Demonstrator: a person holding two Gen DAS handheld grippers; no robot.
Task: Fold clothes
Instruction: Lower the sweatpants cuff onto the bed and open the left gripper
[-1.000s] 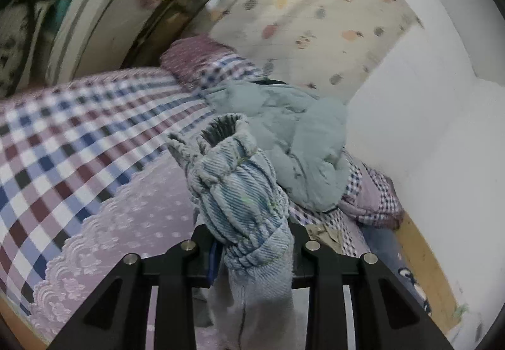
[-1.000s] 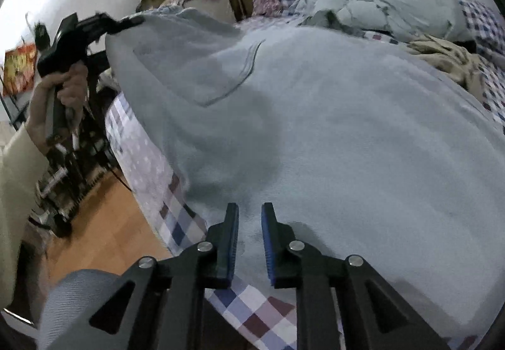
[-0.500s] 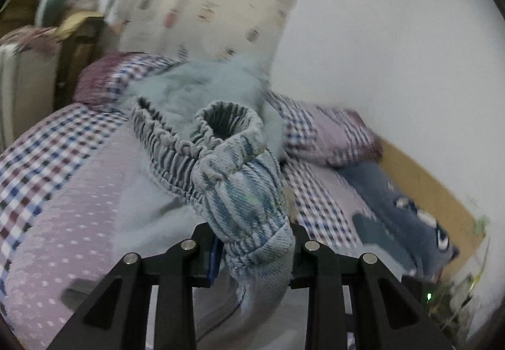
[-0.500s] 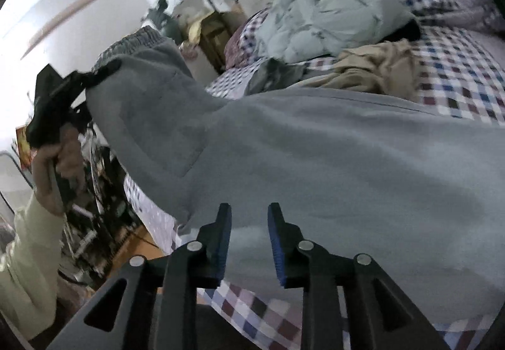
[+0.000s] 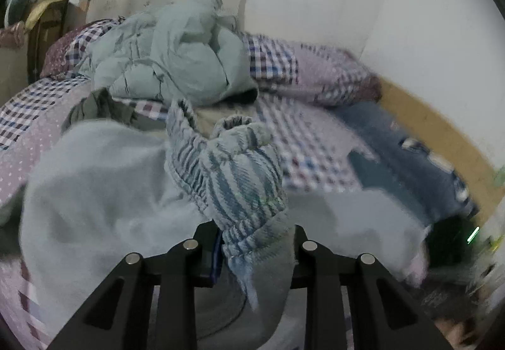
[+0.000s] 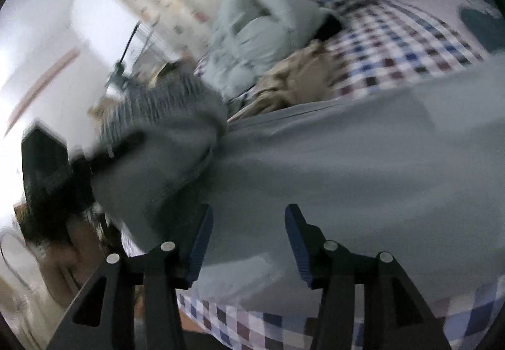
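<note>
Where bed (image 5: pixel 28 157) bare, puffy jacket (image 5: pixel 176 59) nearby

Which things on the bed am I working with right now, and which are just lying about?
In the job:
- grey trousers, spread on the bed
- their striped waistband, clamped in the left gripper
- right gripper, jaws just opened, nothing pinched

Lying about:
- pale green quilted jacket
- tan garment
- checked bedsheet
- denim piece

Waistband (image 5: pixel 233 179) bunches between our left fingers (image 5: pixel 208 255); trousers (image 6: pixel 347 166) spread ahead of our right fingers (image 6: pixel 199 242) on the bed (image 6: pixel 410 43); jacket (image 5: pixel 176 59) lies beyond.
</note>
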